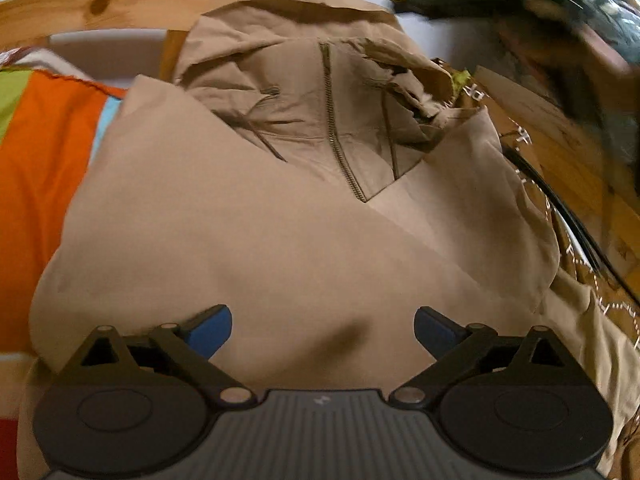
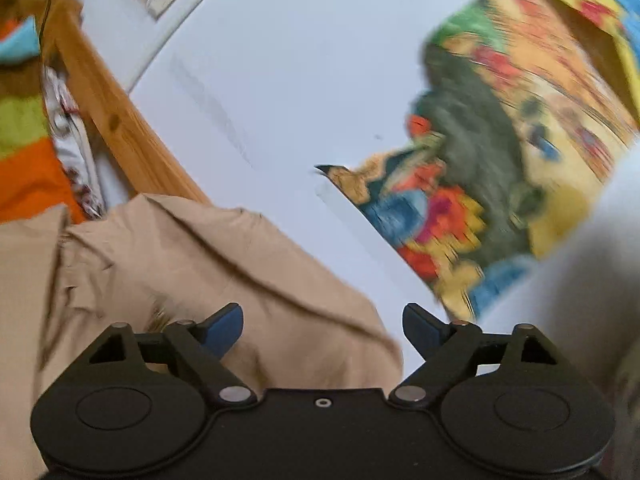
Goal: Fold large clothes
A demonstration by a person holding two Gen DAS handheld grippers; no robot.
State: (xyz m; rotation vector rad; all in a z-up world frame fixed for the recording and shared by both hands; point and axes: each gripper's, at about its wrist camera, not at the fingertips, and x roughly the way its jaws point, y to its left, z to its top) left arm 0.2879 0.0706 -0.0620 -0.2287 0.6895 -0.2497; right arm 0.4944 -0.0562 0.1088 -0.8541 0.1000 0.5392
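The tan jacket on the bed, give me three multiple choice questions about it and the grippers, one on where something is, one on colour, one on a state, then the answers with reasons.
1. Where does the zipper run on the tan jacket?
A. Down the middle of the front below the hood
B. Along one sleeve cuff
C. Across the bottom hem

2. What colour are the pads on the left gripper fingers?
A. Red
B. Blue
C. White

3. What state is the right gripper in?
A. Shut on the jacket
B. Shut on nothing
C. Open, holding nothing

Answers:
1. A, the left wrist view shows the zipper descending centrally from the hood opening.
2. B, both pads show blue against the black linkage.
3. C, the right wrist view shows its fingers spread wide apart with no cloth pinched between them.
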